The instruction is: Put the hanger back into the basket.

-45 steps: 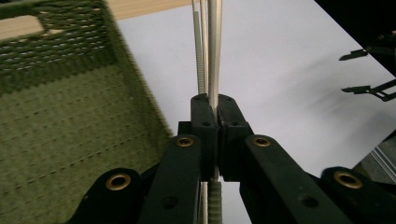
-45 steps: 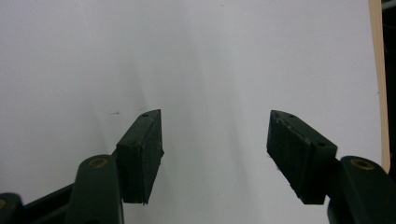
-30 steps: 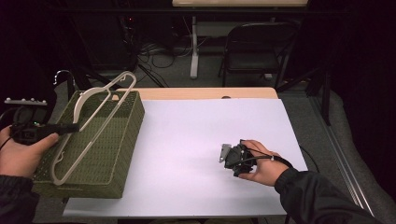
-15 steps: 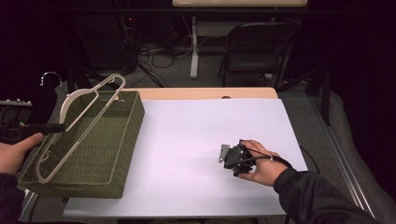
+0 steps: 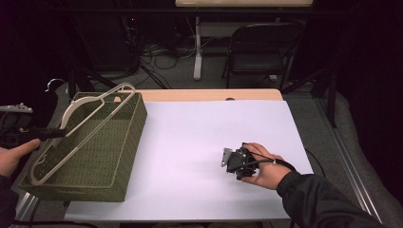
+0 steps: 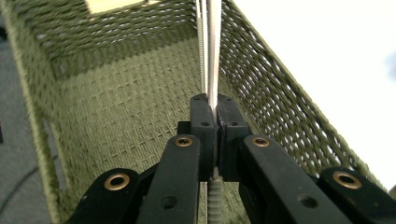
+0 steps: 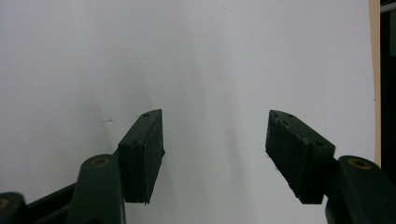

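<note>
A dark room with a chair and cables lies behind the white-covered table (image 5: 204,142). On its left edge, under and ahead of the left gripper (image 5: 40,134), sits the green woven basket (image 5: 102,156), open side up to take what comes down. The pale clothes hanger (image 5: 83,128) lies slanted across the basket's rim, pinched on its bar by the clenched left gripper (image 6: 211,112), probably to guide it in. Well apart, the right gripper (image 5: 234,160) rests released on the table, jaws wide with nothing between them.
</note>
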`<state>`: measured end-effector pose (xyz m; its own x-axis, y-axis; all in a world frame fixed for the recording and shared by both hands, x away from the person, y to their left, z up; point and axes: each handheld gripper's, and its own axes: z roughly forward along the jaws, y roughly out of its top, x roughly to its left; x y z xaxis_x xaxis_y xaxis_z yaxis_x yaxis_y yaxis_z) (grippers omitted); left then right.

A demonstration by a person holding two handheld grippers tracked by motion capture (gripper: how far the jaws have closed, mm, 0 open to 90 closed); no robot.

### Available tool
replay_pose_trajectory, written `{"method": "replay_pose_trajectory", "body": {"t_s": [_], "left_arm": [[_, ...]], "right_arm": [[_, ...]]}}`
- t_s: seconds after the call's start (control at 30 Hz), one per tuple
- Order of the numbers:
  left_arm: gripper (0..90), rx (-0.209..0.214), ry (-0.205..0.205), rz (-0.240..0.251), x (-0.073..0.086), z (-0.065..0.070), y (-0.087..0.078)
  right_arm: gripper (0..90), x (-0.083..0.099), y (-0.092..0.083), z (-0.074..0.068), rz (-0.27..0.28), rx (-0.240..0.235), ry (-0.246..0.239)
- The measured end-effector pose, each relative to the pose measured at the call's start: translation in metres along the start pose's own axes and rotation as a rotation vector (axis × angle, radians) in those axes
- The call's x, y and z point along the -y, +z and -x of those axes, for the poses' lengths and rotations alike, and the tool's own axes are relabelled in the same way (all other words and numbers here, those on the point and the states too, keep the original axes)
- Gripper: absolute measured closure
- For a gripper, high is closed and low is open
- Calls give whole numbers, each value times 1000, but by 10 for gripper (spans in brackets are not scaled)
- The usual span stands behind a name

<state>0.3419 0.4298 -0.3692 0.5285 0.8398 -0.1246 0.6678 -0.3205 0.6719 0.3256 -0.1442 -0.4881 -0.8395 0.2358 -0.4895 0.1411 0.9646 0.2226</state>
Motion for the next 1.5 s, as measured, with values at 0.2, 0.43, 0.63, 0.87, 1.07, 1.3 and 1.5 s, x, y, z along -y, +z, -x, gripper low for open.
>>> {"method": "replay_pose_trajectory", "body": {"t_s": [0.2, 0.43, 0.63, 0.87, 1.07, 1.3, 1.5], "left_arm": [[877, 11, 60, -26, -5, -4, 3], [876, 29, 75, -35, 1, -14, 9], [876, 48, 52, -23, 19, -26, 18], [875, 14, 72, -49, 44, -31, 36], [873, -55, 182, -164, 52, -15, 67], [623, 18, 295, -171, 50, 14, 70], [490, -50, 301, -64, 45, 32, 35]], "right_arm": [[371, 0, 2, -1, 2, -3, -5], [372, 0, 3, -1, -6, -4, -6], [373, 0, 6, -3, -9, -12, -2], [373, -1, 8, -4, -10, -18, -3], [375, -2, 9, -3, -10, -17, -14], [375, 1, 5, -4, 5, -16, -6], [373, 5, 2, -3, 10, -10, 18]]}}
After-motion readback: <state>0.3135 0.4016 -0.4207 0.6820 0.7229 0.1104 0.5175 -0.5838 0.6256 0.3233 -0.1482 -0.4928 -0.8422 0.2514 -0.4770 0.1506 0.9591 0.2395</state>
